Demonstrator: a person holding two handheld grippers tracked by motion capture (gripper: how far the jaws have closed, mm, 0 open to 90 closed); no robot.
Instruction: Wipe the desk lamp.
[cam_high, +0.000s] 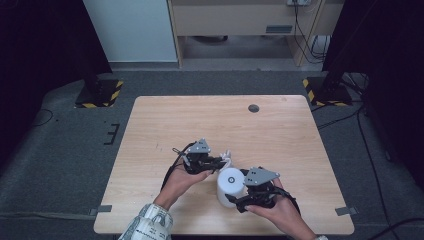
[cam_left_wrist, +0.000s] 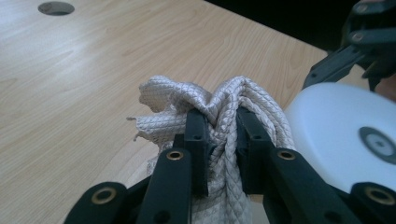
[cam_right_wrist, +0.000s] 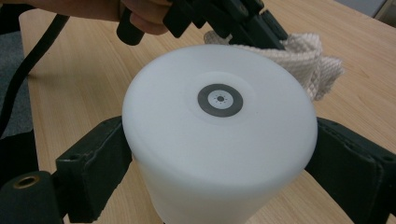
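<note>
A white plastic cylinder with a grey ring mark on its flat end is gripped by its sides in my right gripper, whose jaws press on both walls. A bunched cream quilted cloth is pinched in my left gripper, which is shut on it. The cloth sits right beside the cylinder's end, the cloth touching or nearly touching its far rim. The cylinder shows at the right in the left gripper view.
The wooden table has a round grey cable hole near its far edge. Grey floor surrounds it, with black stands on yellow-striped bases at the far left and far right.
</note>
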